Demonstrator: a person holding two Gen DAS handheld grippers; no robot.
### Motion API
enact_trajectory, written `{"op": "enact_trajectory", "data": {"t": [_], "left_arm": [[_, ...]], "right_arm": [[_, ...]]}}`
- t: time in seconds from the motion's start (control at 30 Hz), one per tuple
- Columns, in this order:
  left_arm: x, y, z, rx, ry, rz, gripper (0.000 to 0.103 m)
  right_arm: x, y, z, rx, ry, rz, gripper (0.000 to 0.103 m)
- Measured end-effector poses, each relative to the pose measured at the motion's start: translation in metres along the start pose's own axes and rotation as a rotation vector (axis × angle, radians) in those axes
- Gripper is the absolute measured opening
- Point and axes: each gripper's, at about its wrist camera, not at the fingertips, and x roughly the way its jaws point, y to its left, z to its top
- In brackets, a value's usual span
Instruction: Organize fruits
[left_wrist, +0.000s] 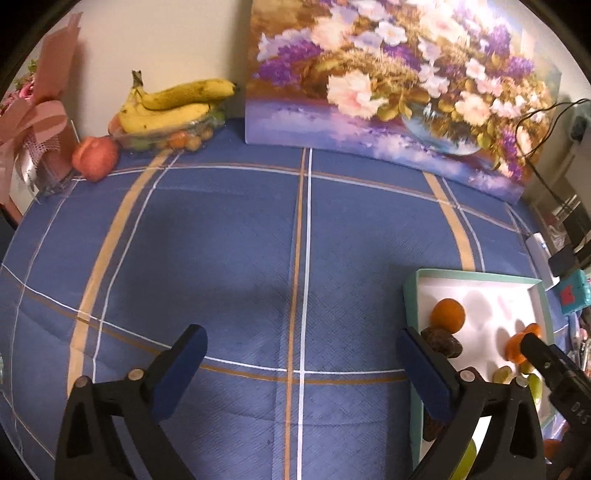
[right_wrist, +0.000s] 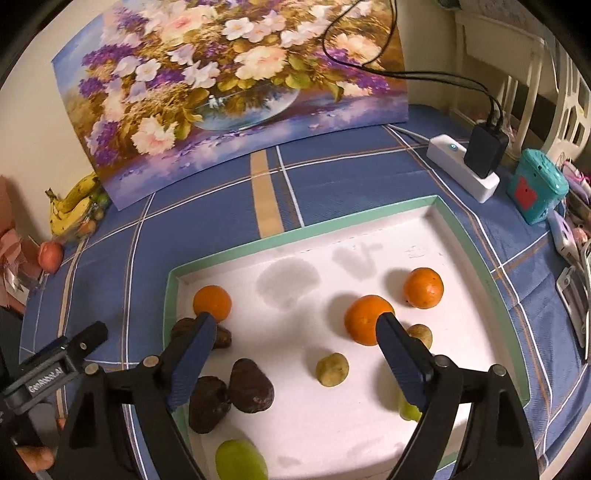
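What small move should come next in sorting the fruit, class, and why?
Probably carry the left hand-held gripper toward the peach beside the bananas. Both it and the right hand-held gripper stand open and hold nothing. The tray already holds oranges, dark fruits and green ones, while that peach lies outside it on the tablecloth.

Tablecloth (left_wrist: 229, 258) looks like matt woven cloth. Tray (right_wrist: 369, 218) seems matt white card inside. Oranges (right_wrist: 423, 288) have dimpled, slightly shiny skin.

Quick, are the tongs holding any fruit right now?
Left tongs: open, empty, over the cloth.
Right tongs: open, empty, over the tray.
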Motion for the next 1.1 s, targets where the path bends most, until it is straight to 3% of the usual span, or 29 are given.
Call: {"op": "enact_trajectory", "data": {"t": [0.23, 0.33, 0.47, 0.67, 0.9, 1.1], "left_arm": [[-0.024, 0.005, -0.003, -0.001, -0.061, 0.032, 0.103], [-0.032, 0.013, -0.006, -0.034, -0.068, 0.072, 0.103], [-0.037, 0.021, -0.01, -0.066, -0.063, 0.071, 0.103], [-0.037, 0.021, -0.018, -0.043, -0.022, 0.293, 0.103], [-0.035, 0.027, -0.03, -0.058, 0.05, 0.255, 0.103], [-0.037, 0.029, -0.046, -0.014, 0.106, 0.296, 0.103]], "right_arm": [[-0.007, 0.008, -0.004, -0.012, 0.001, 0.011, 0.089], [-0.01, 0.013, -0.007, -0.027, 0.002, 0.01, 0.089], [-0.012, 0.018, -0.012, -0.039, 0.007, 0.004, 0.089], [-0.011, 0.027, -0.019, -0.072, 0.027, -0.006, 0.089], [-0.013, 0.031, -0.032, -0.084, 0.056, -0.012, 0.089], [-0.018, 0.03, -0.044, -0.082, 0.075, -0.019, 0.089]]}}
